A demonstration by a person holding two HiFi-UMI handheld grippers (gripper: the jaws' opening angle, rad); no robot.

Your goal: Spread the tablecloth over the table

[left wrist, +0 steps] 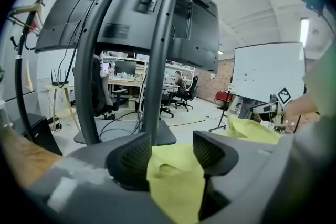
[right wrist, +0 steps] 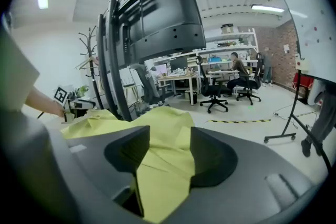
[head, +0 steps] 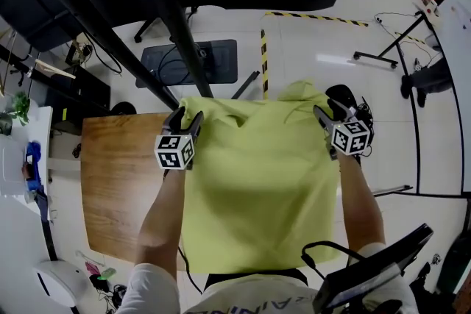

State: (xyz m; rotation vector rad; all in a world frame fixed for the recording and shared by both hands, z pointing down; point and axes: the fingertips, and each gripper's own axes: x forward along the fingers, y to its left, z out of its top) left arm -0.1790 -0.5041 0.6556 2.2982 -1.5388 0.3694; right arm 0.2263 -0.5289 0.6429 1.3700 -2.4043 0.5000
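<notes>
Release step, I'd say: left gripper (head: 185,120) and right gripper (head: 330,112) both gape wide, cloth (head: 257,187) loose between the jaws. Next, regrip and drag it over the bare table (head: 118,180) left of the left gripper.

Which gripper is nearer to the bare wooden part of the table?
Left. The left gripper is at the far left corner of the tablecloth, right beside the bare part of the table. The right gripper is at the far right corner, across the whole tablecloth.
</notes>
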